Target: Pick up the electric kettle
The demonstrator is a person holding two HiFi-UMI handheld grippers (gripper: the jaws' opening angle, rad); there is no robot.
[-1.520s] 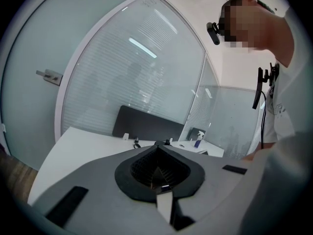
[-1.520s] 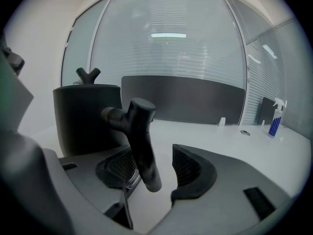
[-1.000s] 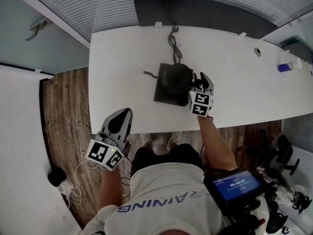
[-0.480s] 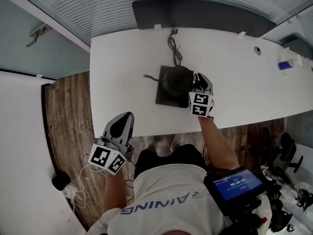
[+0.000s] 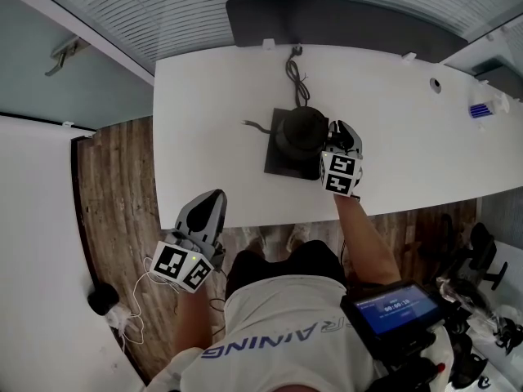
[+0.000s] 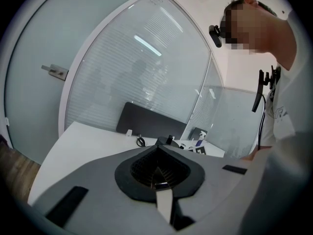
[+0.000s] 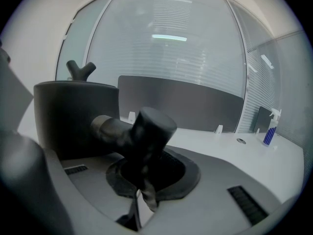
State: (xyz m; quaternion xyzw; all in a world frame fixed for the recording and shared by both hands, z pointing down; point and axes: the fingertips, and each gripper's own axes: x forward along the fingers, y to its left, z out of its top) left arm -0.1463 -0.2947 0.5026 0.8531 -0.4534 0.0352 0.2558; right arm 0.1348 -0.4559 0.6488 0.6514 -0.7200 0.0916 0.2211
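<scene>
Now that the right gripper (image 5: 341,129) has just pinched its jaws in, they sit narrow around the dark handle (image 7: 142,131) of the electric kettle (image 5: 300,131). The right gripper view shows that bar caught between the pads, which is the grab this job needs. By my reading only the lift is left. The kettle stands on its dark square base (image 5: 282,163) in the middle of the white table (image 5: 204,121), with a cord (image 5: 294,76) trailing toward the far edge.

Over on the other side, the left gripper (image 5: 214,198) hangs off the table's near edge above the wooden floor (image 5: 114,186), jaws together with nothing between them (a pure spectator).

As for vessels, the kettle's top looks dark and closed from above, so whether there is water inside cannot be told. A level, upright lift seems the safe call. A blue spray bottle (image 5: 482,109) stands at the far right, well apart, and its fill is too small to judge.
</scene>
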